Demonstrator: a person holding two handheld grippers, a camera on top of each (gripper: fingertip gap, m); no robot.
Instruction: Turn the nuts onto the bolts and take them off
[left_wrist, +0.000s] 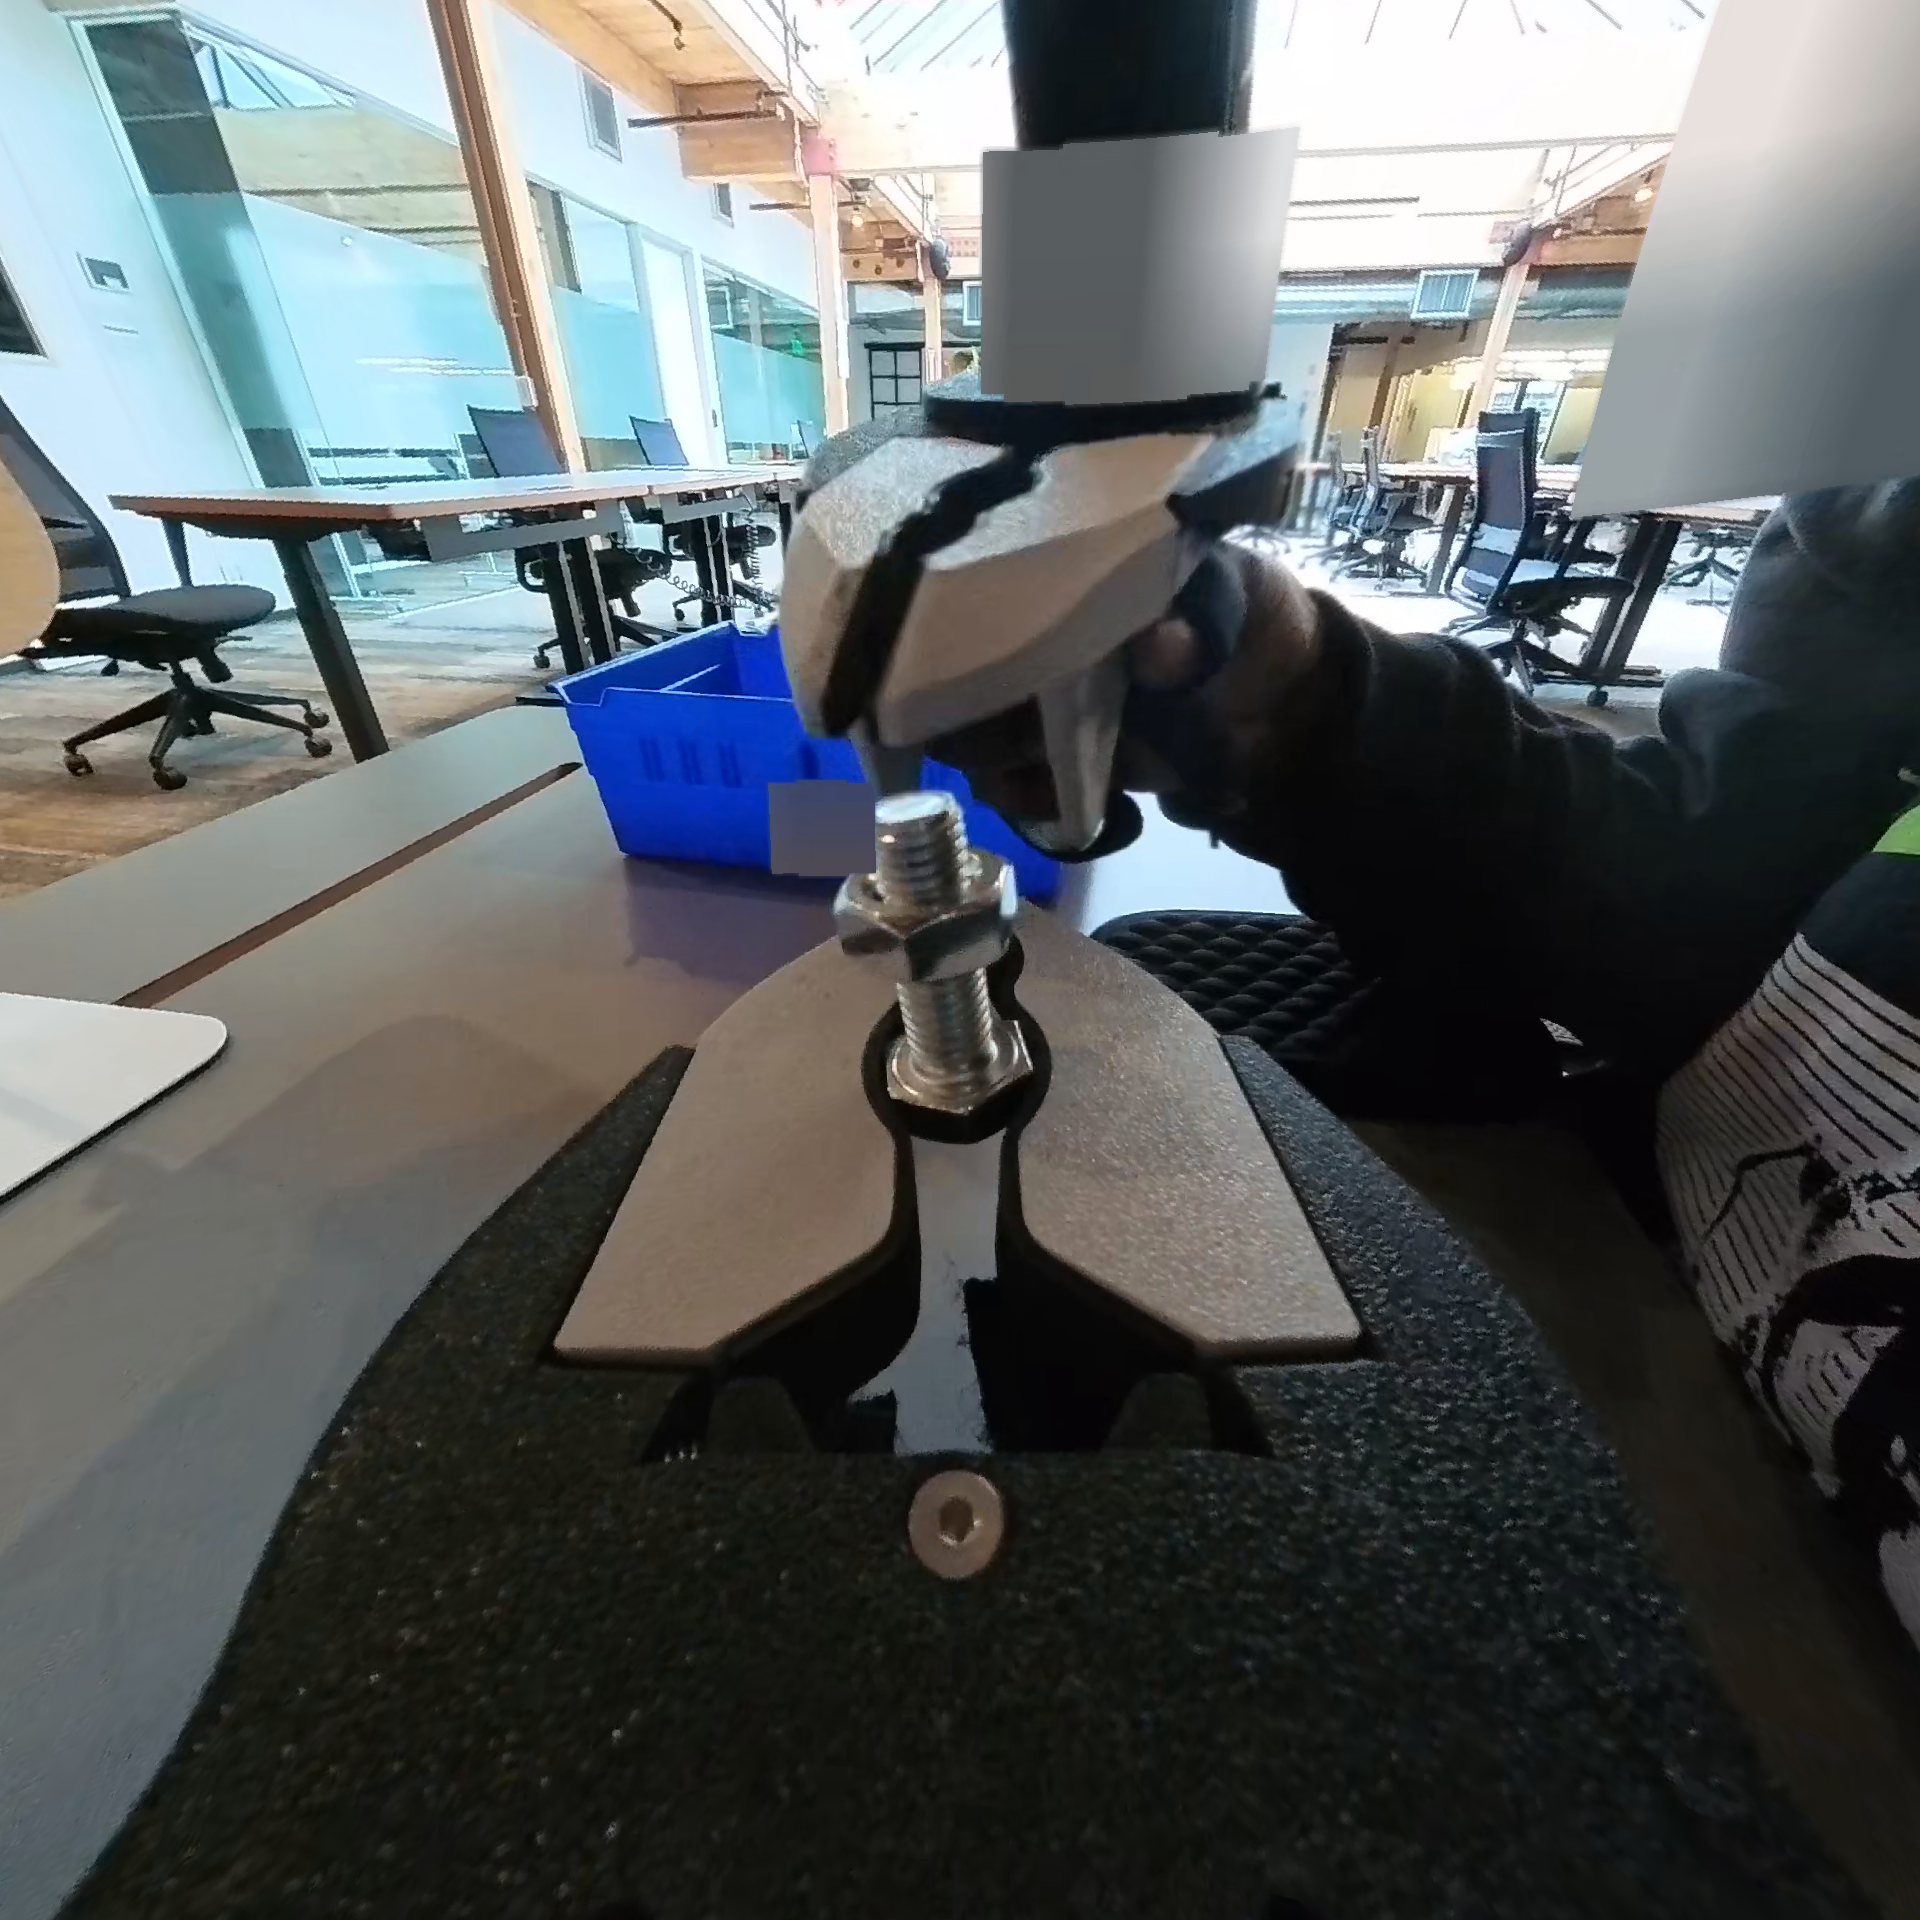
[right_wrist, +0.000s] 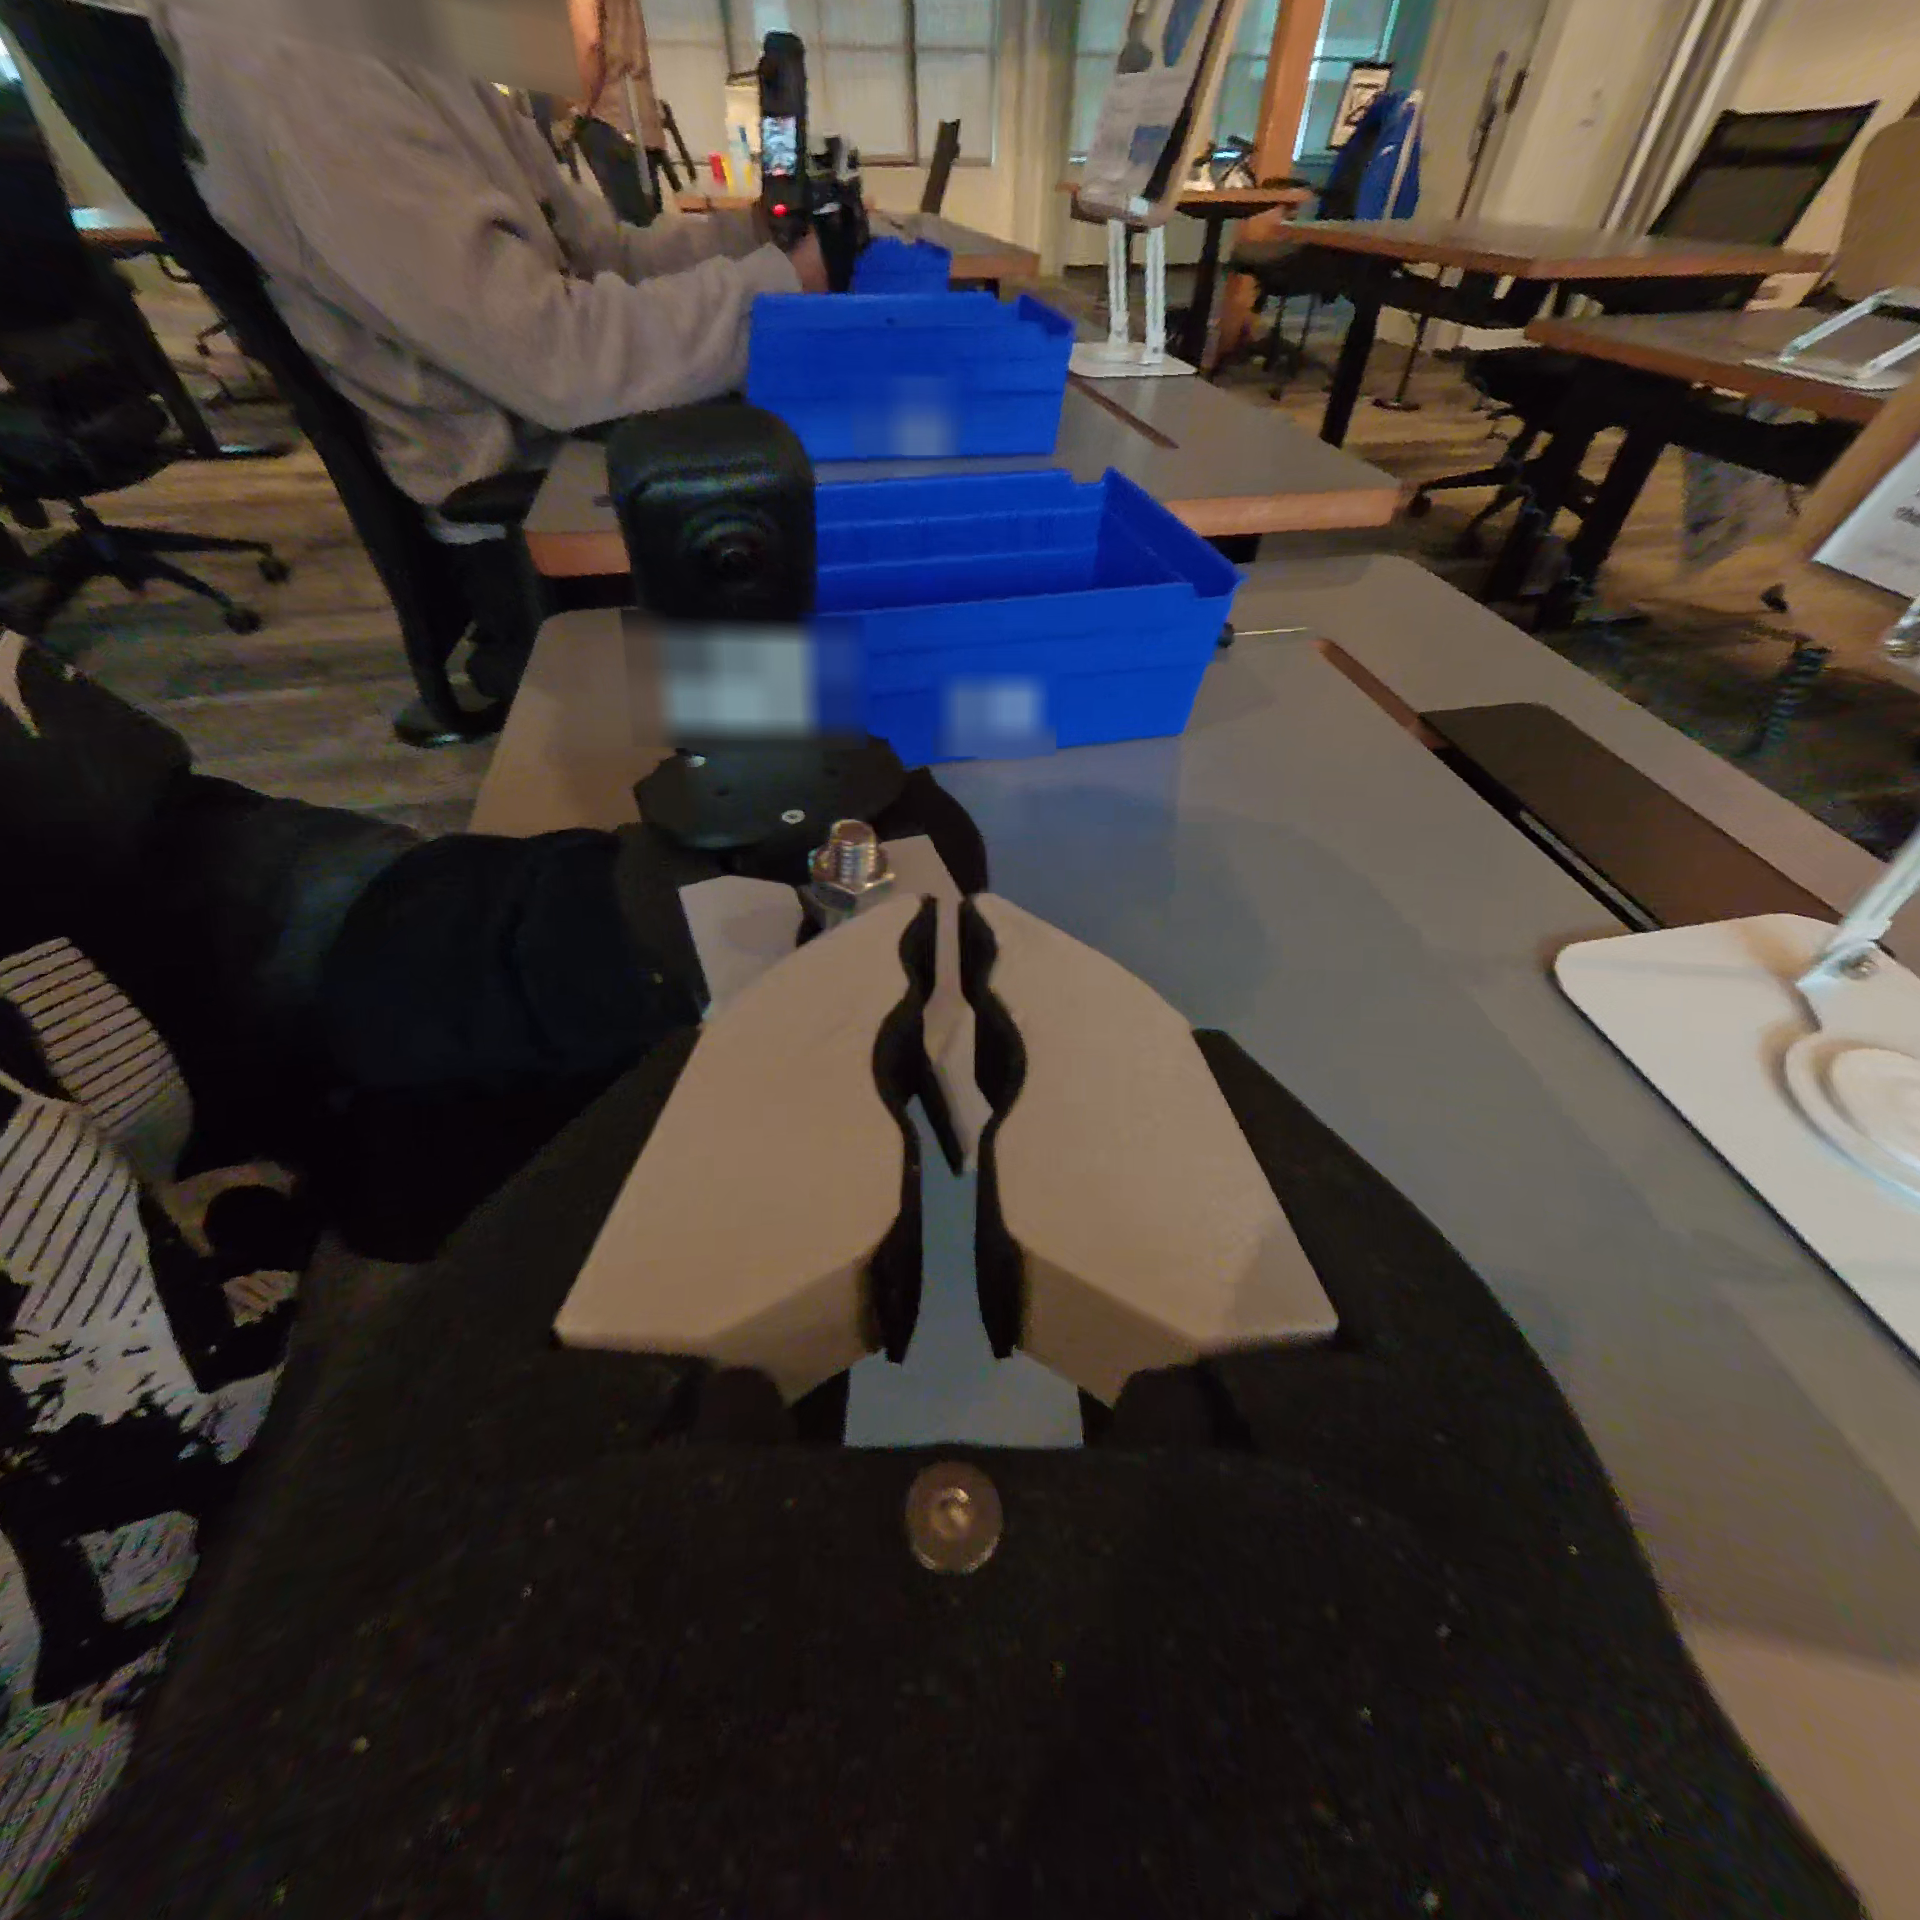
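Observation:
A silver bolt (left_wrist: 940, 1003) stands upright with its hex head clamped in the notch of my left gripper (left_wrist: 951, 997), which is shut on it. A silver nut (left_wrist: 928, 920) sits on the thread, a little below the bolt's top. My right gripper (right_wrist: 945, 914) is shut and empty. In the left wrist view it hangs tip-down just above the bolt's top end (left_wrist: 883, 748), held by a black-gloved hand (left_wrist: 1403, 748). In the right wrist view the bolt and nut (right_wrist: 850, 878) stand just beyond and left of its tips.
A blue bin (left_wrist: 707, 748) stands on the grey table (right_wrist: 1299, 935) behind the bolt; it also shows in the right wrist view (right_wrist: 1018, 644), with another behind it. A white base plate (right_wrist: 1714, 1039) lies at the right. A person (right_wrist: 416, 239) works at the neighbouring table. Left tips to right tips: about 5 cm.

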